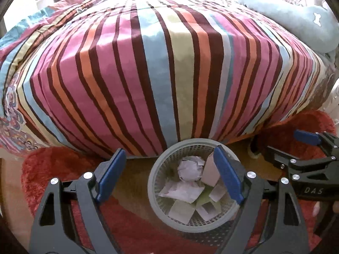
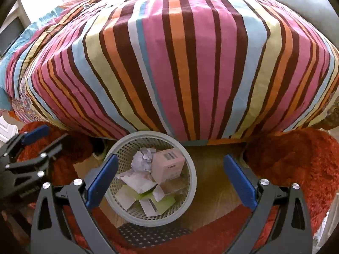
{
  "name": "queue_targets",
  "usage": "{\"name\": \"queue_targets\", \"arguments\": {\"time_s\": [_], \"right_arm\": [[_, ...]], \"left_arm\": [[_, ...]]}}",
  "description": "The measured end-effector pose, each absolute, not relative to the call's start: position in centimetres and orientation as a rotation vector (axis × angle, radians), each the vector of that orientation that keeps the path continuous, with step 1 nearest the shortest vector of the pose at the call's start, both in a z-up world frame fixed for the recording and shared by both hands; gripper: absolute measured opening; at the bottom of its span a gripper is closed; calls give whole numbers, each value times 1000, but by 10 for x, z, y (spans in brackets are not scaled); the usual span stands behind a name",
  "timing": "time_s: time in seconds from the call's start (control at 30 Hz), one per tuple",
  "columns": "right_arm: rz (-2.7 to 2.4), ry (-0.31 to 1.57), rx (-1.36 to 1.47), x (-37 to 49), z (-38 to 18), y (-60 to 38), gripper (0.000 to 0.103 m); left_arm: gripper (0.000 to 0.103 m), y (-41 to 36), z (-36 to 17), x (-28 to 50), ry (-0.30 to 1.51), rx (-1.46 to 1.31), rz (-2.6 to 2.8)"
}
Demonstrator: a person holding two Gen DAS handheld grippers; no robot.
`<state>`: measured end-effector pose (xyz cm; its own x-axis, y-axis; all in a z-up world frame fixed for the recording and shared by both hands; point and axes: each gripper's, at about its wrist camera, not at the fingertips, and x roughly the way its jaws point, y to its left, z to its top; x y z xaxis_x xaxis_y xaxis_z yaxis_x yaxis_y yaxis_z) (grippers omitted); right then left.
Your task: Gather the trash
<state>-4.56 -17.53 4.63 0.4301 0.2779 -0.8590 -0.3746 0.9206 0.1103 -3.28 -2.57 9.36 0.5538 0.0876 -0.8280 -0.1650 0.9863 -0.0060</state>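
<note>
A grey mesh waste basket stands on the wooden floor at the foot of the bed; it also shows in the right wrist view. Inside lie a crumpled white paper ball, a pink carton and several flat paper scraps. My left gripper is open and empty above the basket. My right gripper is open and empty just right of the basket; it also shows at the right of the left wrist view.
A bed with a striped duvet fills the space ahead. A pale blue pillow lies at its far right. Red shaggy rugs flank the basket on both sides.
</note>
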Motion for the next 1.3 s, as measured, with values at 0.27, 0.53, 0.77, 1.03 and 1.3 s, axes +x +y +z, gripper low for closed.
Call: {"name": "queue_targets", "arguments": {"time_s": [0.27,0.53,0.77,1.03,1.3], "right_arm": [[407,1041,-123,-49,45,-174,95],[419,1064,-122,-44,47,-176,95],[420,1066,-123,-47,46,-174,95],[418,1060,-123,-52,46,-172,95],[419,1058,-126,-54,45,-172,95]], "left_arm": [[82,-32,96,-28,968,-36,179],[82,-29,98,-24,971,-45,190],[82,-26,99,-25,971,-61,193],[82,-25,100,-28,968,-68,198],[82,-26,99,-28,970,-71,198]]}}
